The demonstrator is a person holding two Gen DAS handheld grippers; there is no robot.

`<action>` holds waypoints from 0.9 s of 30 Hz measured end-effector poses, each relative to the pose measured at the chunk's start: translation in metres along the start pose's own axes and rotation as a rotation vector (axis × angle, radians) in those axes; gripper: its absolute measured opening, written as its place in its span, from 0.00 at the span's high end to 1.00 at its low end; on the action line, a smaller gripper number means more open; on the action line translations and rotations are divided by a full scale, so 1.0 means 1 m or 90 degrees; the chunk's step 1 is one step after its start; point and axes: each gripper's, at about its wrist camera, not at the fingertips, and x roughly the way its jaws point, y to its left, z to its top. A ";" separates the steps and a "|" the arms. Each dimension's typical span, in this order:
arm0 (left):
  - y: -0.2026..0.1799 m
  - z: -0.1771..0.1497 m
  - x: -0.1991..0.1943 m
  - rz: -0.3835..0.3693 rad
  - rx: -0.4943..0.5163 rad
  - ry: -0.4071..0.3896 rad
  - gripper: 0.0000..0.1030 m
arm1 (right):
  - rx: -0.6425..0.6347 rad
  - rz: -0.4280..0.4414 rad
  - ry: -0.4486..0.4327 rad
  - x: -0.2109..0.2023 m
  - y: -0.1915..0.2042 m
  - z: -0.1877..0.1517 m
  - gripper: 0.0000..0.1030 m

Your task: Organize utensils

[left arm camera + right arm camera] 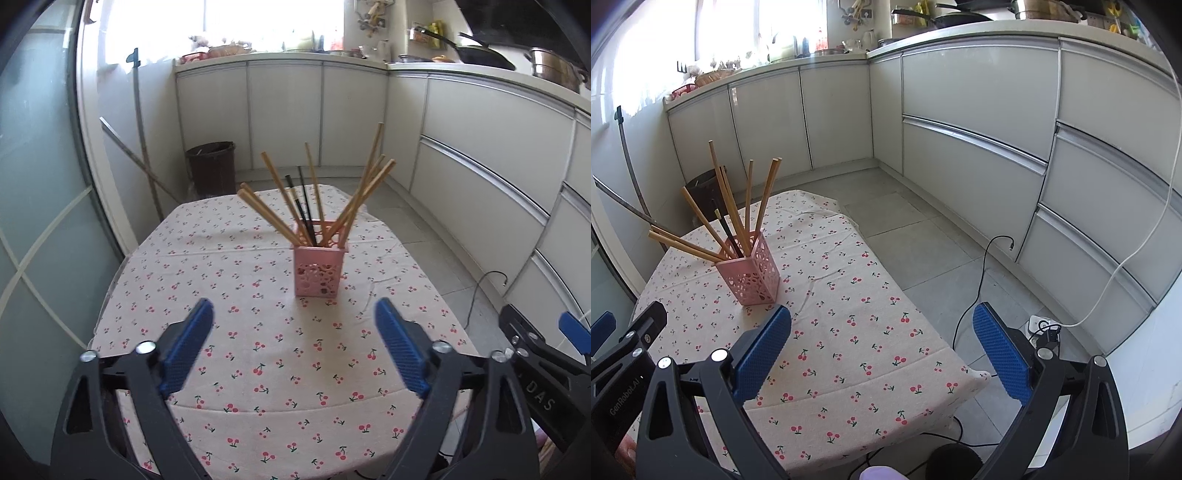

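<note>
A pink perforated utensil holder [320, 271] stands upright on the cherry-print tablecloth [258, 332]. Several wooden chopsticks [280, 201] and a dark pair [301, 206] stand fanned out in it. The holder also shows in the right wrist view [751, 275], at the left. My left gripper [293, 314] is open and empty, hovering above the cloth in front of the holder. My right gripper [881, 321] is open and empty, over the table's right edge, to the right of the holder.
White kitchen cabinets [975, 122] run along the back and right. A brown bin [211, 166] and a mop handle [142, 129] stand beyond the table. Cables [982, 273] and a power strip [1043, 325] lie on the grey tiled floor to the right.
</note>
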 end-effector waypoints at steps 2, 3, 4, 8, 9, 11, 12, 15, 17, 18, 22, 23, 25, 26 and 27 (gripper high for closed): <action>0.001 0.001 0.002 0.007 -0.006 0.011 0.07 | 0.000 -0.001 -0.001 0.000 0.000 0.000 0.07; 0.000 0.001 0.003 0.009 -0.002 0.015 0.07 | 0.001 -0.001 -0.001 0.000 0.000 0.000 0.07; -0.001 0.001 0.003 0.010 0.001 0.017 0.07 | 0.001 -0.001 -0.001 0.000 -0.001 0.000 0.07; -0.003 0.000 0.001 0.014 0.006 0.013 0.07 | 0.004 -0.002 0.003 0.001 -0.002 0.001 0.07; -0.003 0.000 0.001 0.016 0.007 0.010 0.07 | 0.004 -0.002 0.003 0.001 -0.002 0.001 0.07; -0.003 0.000 0.000 0.018 0.008 0.006 0.07 | 0.003 -0.002 0.002 0.001 -0.002 0.001 0.07; -0.003 0.000 0.000 0.018 0.009 0.006 0.07 | 0.003 -0.001 0.002 0.002 -0.002 0.001 0.07; -0.002 0.000 0.002 0.017 0.006 0.013 0.07 | 0.003 -0.001 0.005 0.001 -0.002 0.000 0.07; -0.002 0.000 0.003 0.016 0.006 0.017 0.07 | 0.003 -0.001 0.005 0.001 -0.002 0.000 0.07; -0.002 0.000 0.003 0.016 0.005 0.018 0.07 | 0.004 -0.001 0.005 0.001 -0.002 0.000 0.07; -0.001 -0.001 0.003 0.016 0.005 0.018 0.07 | 0.003 -0.001 0.005 0.002 -0.002 0.000 0.07; -0.002 0.000 0.003 0.015 0.005 0.018 0.07 | 0.004 0.000 0.006 0.002 -0.002 0.000 0.07; -0.002 0.000 0.003 0.015 0.007 0.019 0.07 | 0.004 0.000 0.007 0.002 -0.003 0.000 0.07; -0.002 -0.001 0.003 0.016 0.008 0.018 0.07 | 0.004 0.000 0.006 0.002 -0.003 0.000 0.07; -0.002 -0.001 0.003 0.016 0.008 0.018 0.07 | 0.004 0.000 0.006 0.002 -0.002 0.000 0.07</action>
